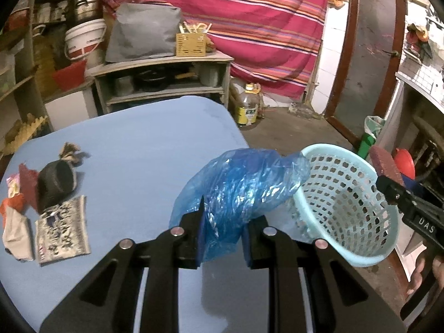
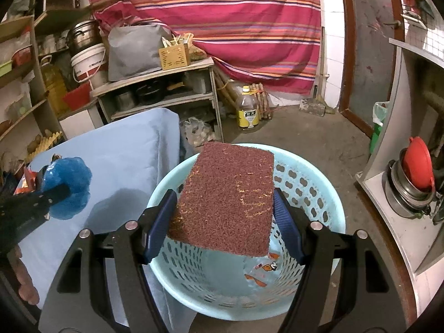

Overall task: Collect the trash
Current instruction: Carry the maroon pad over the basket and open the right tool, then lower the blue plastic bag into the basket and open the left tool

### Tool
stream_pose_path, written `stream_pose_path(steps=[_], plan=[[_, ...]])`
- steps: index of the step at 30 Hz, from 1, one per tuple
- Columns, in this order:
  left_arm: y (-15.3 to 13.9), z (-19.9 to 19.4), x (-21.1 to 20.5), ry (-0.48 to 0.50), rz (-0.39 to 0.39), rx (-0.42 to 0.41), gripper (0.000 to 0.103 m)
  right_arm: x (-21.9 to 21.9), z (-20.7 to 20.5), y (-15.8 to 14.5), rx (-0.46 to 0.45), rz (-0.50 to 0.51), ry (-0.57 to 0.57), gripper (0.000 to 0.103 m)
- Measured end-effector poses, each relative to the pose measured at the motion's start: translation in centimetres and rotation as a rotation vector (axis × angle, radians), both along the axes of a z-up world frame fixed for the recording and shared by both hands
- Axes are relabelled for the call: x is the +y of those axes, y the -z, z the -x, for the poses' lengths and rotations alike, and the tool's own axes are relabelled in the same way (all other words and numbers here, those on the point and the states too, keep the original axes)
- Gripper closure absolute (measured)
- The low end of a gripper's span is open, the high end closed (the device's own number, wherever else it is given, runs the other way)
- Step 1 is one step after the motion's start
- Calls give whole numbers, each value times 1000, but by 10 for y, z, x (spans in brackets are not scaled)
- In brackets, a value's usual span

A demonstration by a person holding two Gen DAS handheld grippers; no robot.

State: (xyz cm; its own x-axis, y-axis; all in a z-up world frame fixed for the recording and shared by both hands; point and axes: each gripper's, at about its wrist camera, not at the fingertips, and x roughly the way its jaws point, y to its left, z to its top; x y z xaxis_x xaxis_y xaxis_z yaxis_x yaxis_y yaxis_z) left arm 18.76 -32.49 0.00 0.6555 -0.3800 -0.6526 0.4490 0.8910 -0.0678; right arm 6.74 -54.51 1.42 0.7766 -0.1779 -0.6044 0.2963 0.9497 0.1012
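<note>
1. The left gripper [image 1: 222, 236] is clenched on a crumpled blue plastic bag [image 1: 238, 188], held above the edge of the blue-covered table [image 1: 133, 144], with the bag's far end just beside the basket's rim.
2. The right gripper [image 2: 222, 227] grasps a reddish-brown scouring pad [image 2: 227, 197] between its blue pads, holding it tilted over the mouth of the light blue perforated basket [image 2: 313, 194].
3. The basket sits on the floor, just beside the table, and a printed wrapper [image 2: 263, 272] lies inside it at the bottom.
4. More trash remains on the table's left side: a dark round cup-like object [image 1: 55, 186], a printed paper scrap [image 1: 63, 233], and a white and red wrapper [image 1: 14, 227].
5. A yellow-labelled oil bottle [image 2: 248, 111] stands on the floor beyond the basket.
</note>
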Motion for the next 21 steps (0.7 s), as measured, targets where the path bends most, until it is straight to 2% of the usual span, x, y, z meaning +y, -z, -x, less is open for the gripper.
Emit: stream_pose_path(steps=[11, 15, 21], plan=[[2, 3, -33, 44, -13, -3, 81, -10, -8, 19, 37, -51, 7, 33], [0, 3, -40, 52, -8, 1, 81, -21, -7, 20, 24, -122, 25, 23], [-4, 6, -60, 85, -8, -4, 81, -31, 7, 12, 7, -84, 85, 15]])
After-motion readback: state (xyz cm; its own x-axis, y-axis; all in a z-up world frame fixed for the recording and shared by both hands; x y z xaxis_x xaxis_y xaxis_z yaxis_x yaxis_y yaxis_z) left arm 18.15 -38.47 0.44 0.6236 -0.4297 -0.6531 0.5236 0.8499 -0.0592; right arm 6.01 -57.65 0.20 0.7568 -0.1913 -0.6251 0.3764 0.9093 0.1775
